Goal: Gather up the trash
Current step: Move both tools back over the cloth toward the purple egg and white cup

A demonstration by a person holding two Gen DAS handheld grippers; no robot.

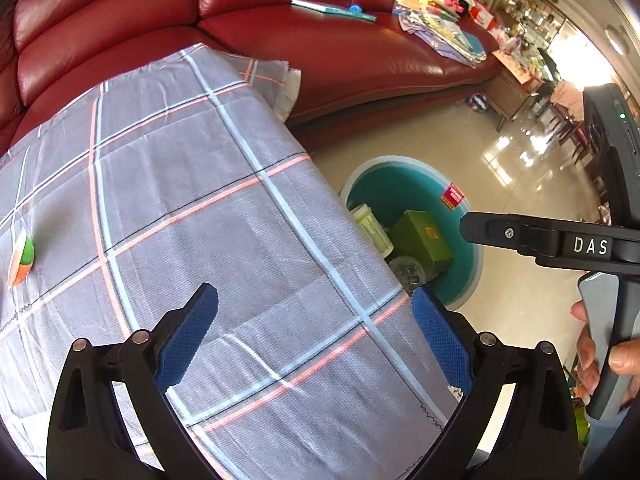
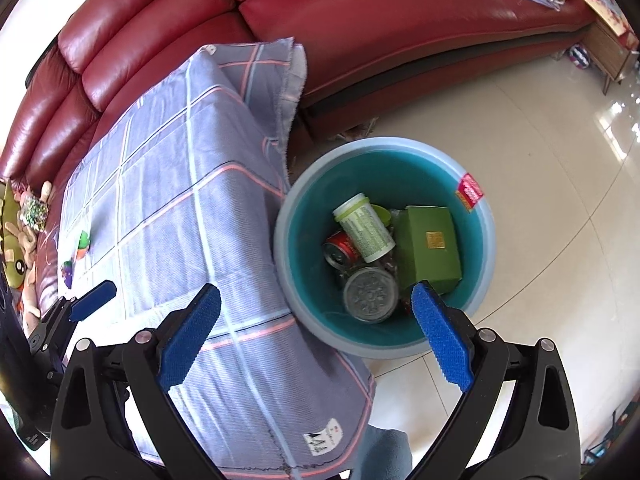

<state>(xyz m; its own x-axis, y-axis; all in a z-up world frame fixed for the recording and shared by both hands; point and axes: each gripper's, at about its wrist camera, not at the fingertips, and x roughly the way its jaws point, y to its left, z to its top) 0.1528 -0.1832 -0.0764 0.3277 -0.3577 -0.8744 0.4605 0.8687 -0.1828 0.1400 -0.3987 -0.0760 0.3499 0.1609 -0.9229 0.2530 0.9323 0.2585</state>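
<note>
The teal bin (image 2: 384, 248) stands on the tiled floor (image 2: 540, 208) just beside the edge of the cloth-covered table (image 2: 180, 208), a position that lets items be carried off the tabletop and dropped straight in. Inside it lie a white bottle with a green label (image 2: 364, 228), a green box (image 2: 430, 244), a red can (image 2: 340, 250) and a clear jar with a patterned lid (image 2: 370, 294), piled loosely against one another. The right gripper (image 2: 316, 332) hangs above the bin's near rim with its jaws spread wide and nothing between them; this reads as a release posture, though the pictures cannot confirm one. The left gripper (image 1: 316, 332) is over the plaid cloth (image 1: 200, 200), jaws likewise wide apart and empty, pointing across the table. Remaining on the cloth at the far end are a small orange-and-green item (image 1: 22, 258) and, in the right wrist view, a small purple item (image 2: 67, 274) near it; both are too small to identify. Judged from this layout, they are the likely remaining pickups, and the left gripper is better placed to reach them. A red leather sofa (image 1: 320, 52) runs behind the table, holding books and papers (image 1: 432, 16) well apart from the work area.
</note>
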